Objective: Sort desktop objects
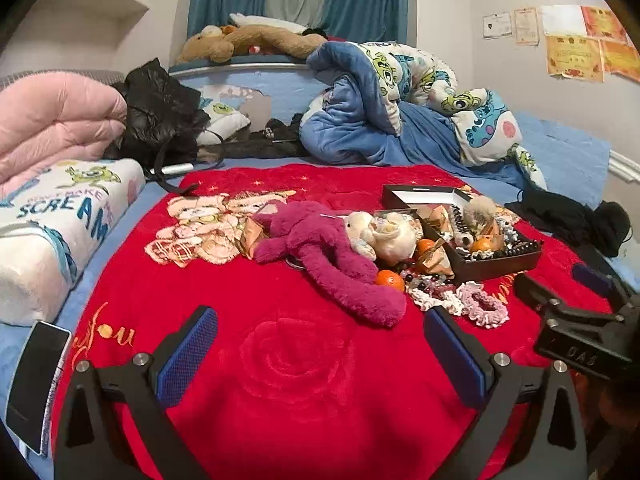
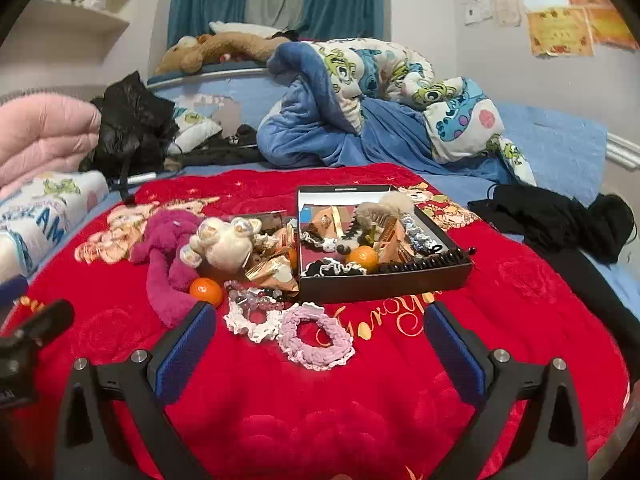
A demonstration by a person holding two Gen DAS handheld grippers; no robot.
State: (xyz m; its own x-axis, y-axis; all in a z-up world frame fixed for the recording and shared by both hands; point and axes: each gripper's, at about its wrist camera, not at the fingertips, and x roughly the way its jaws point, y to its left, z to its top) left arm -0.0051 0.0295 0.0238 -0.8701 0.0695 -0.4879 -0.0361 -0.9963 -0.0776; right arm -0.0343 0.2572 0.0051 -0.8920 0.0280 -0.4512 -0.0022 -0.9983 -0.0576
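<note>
Both grippers gape wide and empty — the left gripper (image 1: 320,352) over bare red plush blanket (image 1: 280,380), the right gripper (image 2: 320,350) nearly straddling the pink crocheted scrunchie (image 2: 316,338). Just beyond stands the shallow black cardboard box (image 2: 384,280), its heaped contents hard to tell apart; left of it the magenta plush toy (image 2: 168,264) lies lengthwise toward the grippers.

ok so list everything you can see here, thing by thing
red blanket: 1, red, spread on bed
box: 1, black, open on blanket, filled with hair accessories and an orange
loose orange: 1, orange, on blanket beside plush
long plush: 1, magenta, left of box
cream plush: 1, cream, beside magenta plush
scrunchies: 2, pink and white, before box
phone: 1, dark, blanket's left edge
quilt: 1, pink, folded far left
left gripper: open, empty
right gripper: open, empty
</note>
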